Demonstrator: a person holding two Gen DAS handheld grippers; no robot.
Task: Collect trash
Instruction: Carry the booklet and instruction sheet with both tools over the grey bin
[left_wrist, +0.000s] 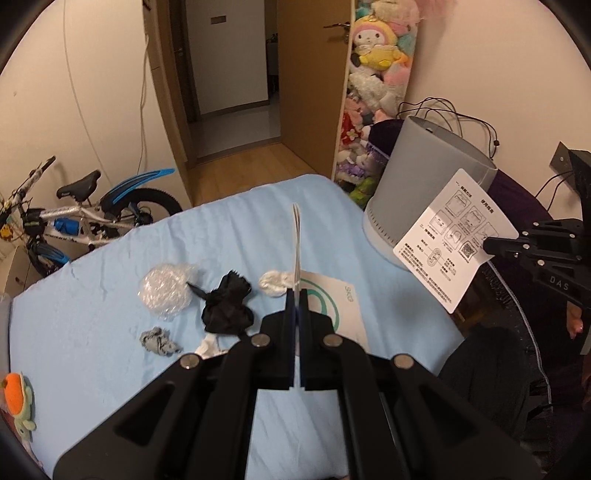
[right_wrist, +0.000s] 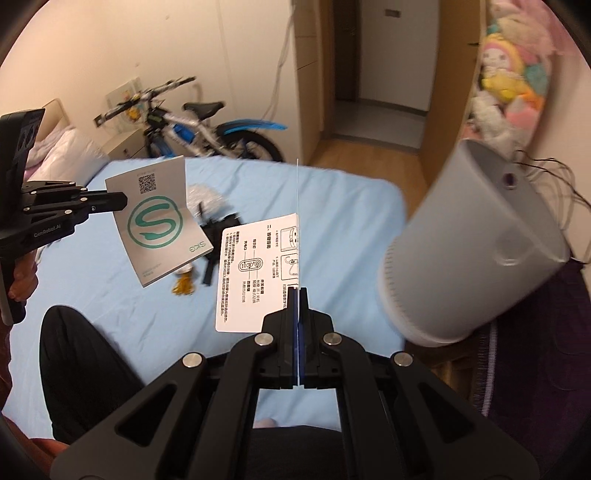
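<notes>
Left gripper (left_wrist: 297, 291) clamped on thin booklet (right_wrist: 160, 221), right gripper (right_wrist: 298, 295) clamped on instruction card (left_wrist: 456, 242); both papers aloft over blue bed (left_wrist: 110, 314), near tilted grey bin (right_wrist: 476, 247). Risks: flat sheets held by one edge, liable to slip, or to catch bin rim and flutter past. Left view alone shows remaining trash on bed: plastic wrap (left_wrist: 166, 290), black scrap (left_wrist: 227, 308), grey wad (left_wrist: 159, 341). Right view alone shows booklet cover and bin mouth.
</notes>
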